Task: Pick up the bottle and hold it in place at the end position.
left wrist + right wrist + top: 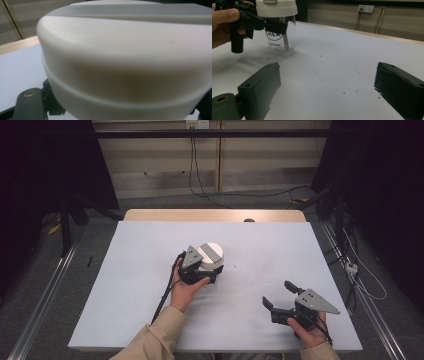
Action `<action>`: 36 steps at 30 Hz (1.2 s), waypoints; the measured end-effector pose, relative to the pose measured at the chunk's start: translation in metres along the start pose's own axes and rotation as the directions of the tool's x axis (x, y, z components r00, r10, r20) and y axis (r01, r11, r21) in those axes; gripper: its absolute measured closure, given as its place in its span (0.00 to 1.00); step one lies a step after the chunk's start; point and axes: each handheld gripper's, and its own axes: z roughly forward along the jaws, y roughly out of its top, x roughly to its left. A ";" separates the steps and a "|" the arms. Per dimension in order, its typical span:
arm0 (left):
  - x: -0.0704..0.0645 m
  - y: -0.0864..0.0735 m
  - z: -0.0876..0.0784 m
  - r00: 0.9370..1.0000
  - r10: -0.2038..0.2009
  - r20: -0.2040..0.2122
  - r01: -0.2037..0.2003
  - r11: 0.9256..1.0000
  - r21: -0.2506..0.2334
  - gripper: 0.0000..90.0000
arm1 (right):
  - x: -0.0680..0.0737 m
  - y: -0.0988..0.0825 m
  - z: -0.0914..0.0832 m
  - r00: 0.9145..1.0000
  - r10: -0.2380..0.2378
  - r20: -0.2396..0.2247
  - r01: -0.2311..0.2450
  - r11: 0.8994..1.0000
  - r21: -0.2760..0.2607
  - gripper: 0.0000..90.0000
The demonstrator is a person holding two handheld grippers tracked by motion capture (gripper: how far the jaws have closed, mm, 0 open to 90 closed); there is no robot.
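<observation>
Two grippers on my feed, one per hand, over a white desk (150, 285). My left gripper (209, 270) is near the desk's middle, its fingers clamped on a clear cup (279, 37) w/ a white lid (210, 254). From the right gripper view I see the grip sits just under the lid, at the top of the clear body, fingers reaching in roughly level from the left. Cup is upright, its base on or just off the desk; can't tell which from here. It has dark printed lettering on the side and a pale straw or tube (285, 41) inside, running down toward the bottom. Lid has a grey raised strip across the top. In the left gripper view the lid is right up against the camera, w/ a thin seam ring below it and one dark finger (30, 105) at bottom left.

Left hand (185, 290) wraps the gripper body from the near side; tan sleeve (155, 335) comes up from the bottom edge, black cable (167, 290) trailing back along the forearm.

My right gripper (279, 295) is well apart from the cup, toward the near right part of the desk, fingers wide apart w/ nothing between them, just bare desk w/ a few dark specks. Right hand (310, 330) holds it from behind; grey three-cornered plate (315, 301) on top.

Beyond the desk: wooden edge (215, 215), a wall socket (196, 124) w/ cables hanging down to the floor.
</observation>
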 end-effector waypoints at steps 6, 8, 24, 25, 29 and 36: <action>-0.001 0.002 0.006 1.000 0.000 0.002 0.000 1.000 0.000 0.20 | 0.000 0.000 0.000 1.000 0.000 0.002 0.000 1.000 0.000 0.07; 0.000 0.002 0.008 1.000 0.006 0.007 -0.006 1.000 -0.001 0.20 | 0.000 0.000 0.000 1.000 0.001 0.001 -0.001 1.000 0.001 0.07; 0.004 0.007 0.018 1.000 0.026 -0.001 -0.026 1.000 0.010 0.20 | 0.000 0.000 0.000 1.000 0.000 -0.002 0.000 1.000 0.002 0.07; 0.003 0.007 0.019 1.000 0.028 -0.002 -0.028 1.000 0.010 0.20 | 0.000 0.000 0.000 1.000 0.000 -0.001 0.000 1.000 0.003 0.07; 0.003 0.007 0.022 0.999 0.032 -0.003 -0.032 0.999 0.010 0.20 | 0.000 0.000 0.001 1.000 0.001 -0.003 -0.001 1.000 0.003 0.07; 0.009 0.005 0.026 0.999 0.041 -0.010 -0.041 0.999 0.009 0.20 | 0.000 -0.001 0.001 1.000 0.001 -0.007 -0.001 1.000 0.003 0.07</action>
